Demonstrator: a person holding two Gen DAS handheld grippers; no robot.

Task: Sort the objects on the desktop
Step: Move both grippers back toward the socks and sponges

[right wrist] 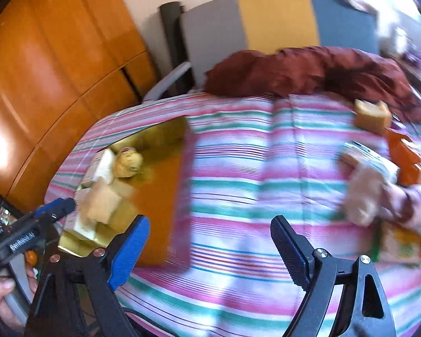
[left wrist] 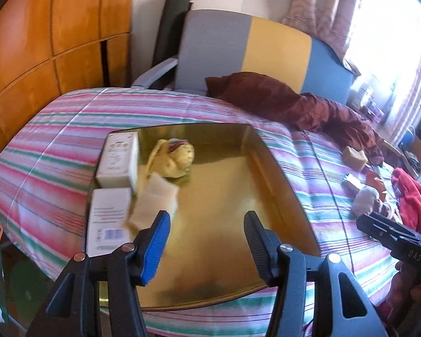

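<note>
A gold tray (left wrist: pixel 224 210) lies on the striped bedspread (left wrist: pixel 56 146). In it are two white boxes (left wrist: pixel 119 157) (left wrist: pixel 106 221), a yellow soft toy (left wrist: pixel 176 157) and a blurred beige block (left wrist: pixel 157 199) just off my left gripper's blue finger. My left gripper (left wrist: pixel 207 241) is open and empty above the tray's near part. My right gripper (right wrist: pixel 210 250) is open and empty over the bedspread, right of the tray (right wrist: pixel 154 196). A pile of loose items lies at the right: a tan block (right wrist: pixel 372 116), an orange box (right wrist: pixel 404 154), a pale plush toy (right wrist: pixel 365 193).
A dark red cloth (left wrist: pixel 294 104) lies crumpled at the far side of the bed. A red cloth (left wrist: pixel 409 199) sits by the right-hand pile. A grey, yellow and blue headboard (left wrist: pixel 252 50) and wooden wardrobe (left wrist: pixel 42 42) stand behind. The right view is motion-blurred.
</note>
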